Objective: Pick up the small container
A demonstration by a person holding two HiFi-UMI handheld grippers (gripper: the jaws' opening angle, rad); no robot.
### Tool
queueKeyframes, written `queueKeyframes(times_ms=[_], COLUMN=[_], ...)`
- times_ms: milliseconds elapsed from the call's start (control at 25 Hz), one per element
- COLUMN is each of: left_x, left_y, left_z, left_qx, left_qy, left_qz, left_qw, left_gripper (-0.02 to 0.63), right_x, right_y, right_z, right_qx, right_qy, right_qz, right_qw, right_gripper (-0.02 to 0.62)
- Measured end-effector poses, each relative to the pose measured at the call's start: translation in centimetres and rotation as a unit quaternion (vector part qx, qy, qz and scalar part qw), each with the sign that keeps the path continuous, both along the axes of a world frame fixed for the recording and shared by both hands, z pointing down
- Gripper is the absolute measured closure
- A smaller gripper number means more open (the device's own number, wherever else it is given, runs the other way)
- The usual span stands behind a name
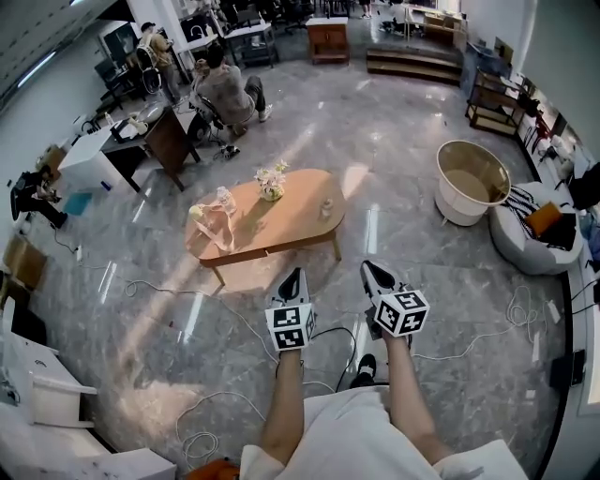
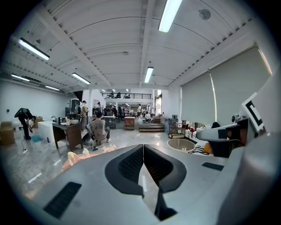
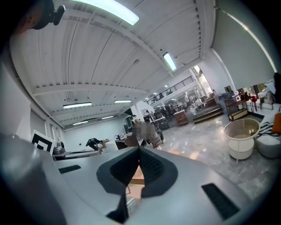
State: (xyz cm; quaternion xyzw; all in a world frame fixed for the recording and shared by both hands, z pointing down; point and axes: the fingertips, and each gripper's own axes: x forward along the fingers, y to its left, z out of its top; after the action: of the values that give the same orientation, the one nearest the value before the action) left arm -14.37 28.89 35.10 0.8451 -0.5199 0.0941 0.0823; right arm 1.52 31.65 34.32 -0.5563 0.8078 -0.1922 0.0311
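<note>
Ahead of the left gripper [image 1: 293, 275], an oval wooden table [image 1: 300, 202] stands on glossy grey marble floor [image 1: 394, 141], a round white tub [image 1: 459, 211] far to its right, desks [image 1: 173, 141] beyond-left, strip lights [image 2: 170, 13] overhead.

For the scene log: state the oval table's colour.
The oval table is light orange-brown, clearest in head view.

On my left hand-held gripper [image 2: 143, 146] and right hand-held gripper [image 3: 138, 149]: matt grey plastic shell, black ribbed pads [image 2: 131, 166]. Beneath me floor [image 1: 403, 141] polished grey stone, glossy, veined. Low surface [image 1: 300, 202] smooth wood, slight sheen. Round tub [image 1: 454, 206] smooth cream plastic.
</note>
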Motion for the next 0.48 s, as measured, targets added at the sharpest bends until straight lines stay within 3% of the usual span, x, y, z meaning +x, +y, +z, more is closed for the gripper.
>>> queueKeyframes(times_ms=[480], left_x=[4.8], left_y=[-3.2], left_z=[1.6], left_qx=[-0.002], left_qy=[0.003], left_qz=[-0.032], left_qw=[0.9995], left_gripper=[0.597], right_x=[7.7], right_y=[-4.1], right_z=[1.4], right_qx=[-0.020], right_qy=[-0.020], right_qz=[-0.022], right_qw=[0.999], right_gripper=[0.528])
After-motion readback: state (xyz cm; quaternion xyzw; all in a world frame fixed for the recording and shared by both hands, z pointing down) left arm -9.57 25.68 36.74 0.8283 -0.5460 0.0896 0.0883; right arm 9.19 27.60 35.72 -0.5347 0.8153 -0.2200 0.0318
